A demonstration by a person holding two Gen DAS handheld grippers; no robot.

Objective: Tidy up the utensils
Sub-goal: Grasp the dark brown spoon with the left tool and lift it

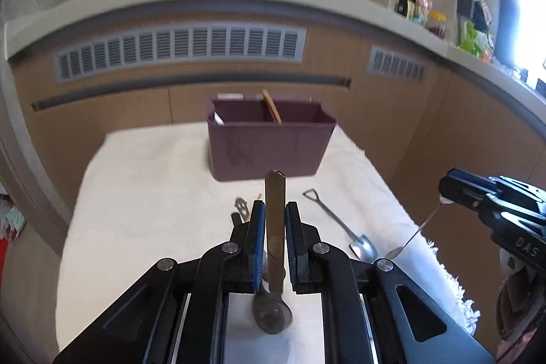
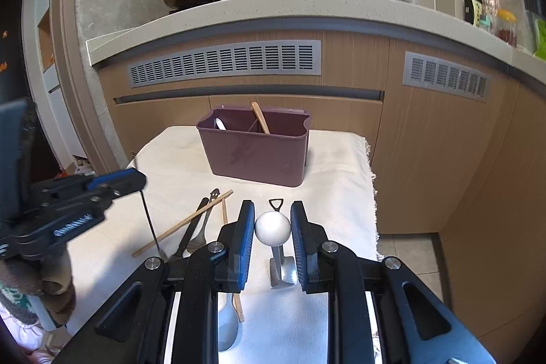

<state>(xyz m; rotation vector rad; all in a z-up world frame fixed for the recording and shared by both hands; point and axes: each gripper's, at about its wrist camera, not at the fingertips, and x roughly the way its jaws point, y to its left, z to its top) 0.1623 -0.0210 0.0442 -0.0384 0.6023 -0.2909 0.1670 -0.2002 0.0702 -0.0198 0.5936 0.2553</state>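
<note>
A: Above the near end of the cloth-covered surface point(image 2: 324, 166), we have a utensil in each hand. The left tongs point(image 1: 275, 227) are clamped narrow on the handle of a dark brown spoon point(image 1: 275, 214), its bowl hanging down near the camera. The right tongs point(image 2: 272, 227) grip a slim silver spoon point(image 1: 414, 234) by its white ball end point(image 2: 272, 228), its bowl close to the cloth.

B: So we are in the carrying step, both picks made. The purple divided caddy point(image 2: 254, 156) stands at the far end, with a wooden utensil point(image 2: 261, 118) and a white-handled one point(image 2: 220, 124) already inside.

A: Left on the cloth: the shovel-shaped spoon point(image 1: 341, 227), chopsticks point(image 2: 184, 224), a dark fork point(image 2: 187, 232) and another silver spoon point(image 2: 228, 326).

B: Next we carry both spoons far, over the rim, tip the bowls down into a compartment, then let go. Which compartment suits spoons we cannot tell.
</note>
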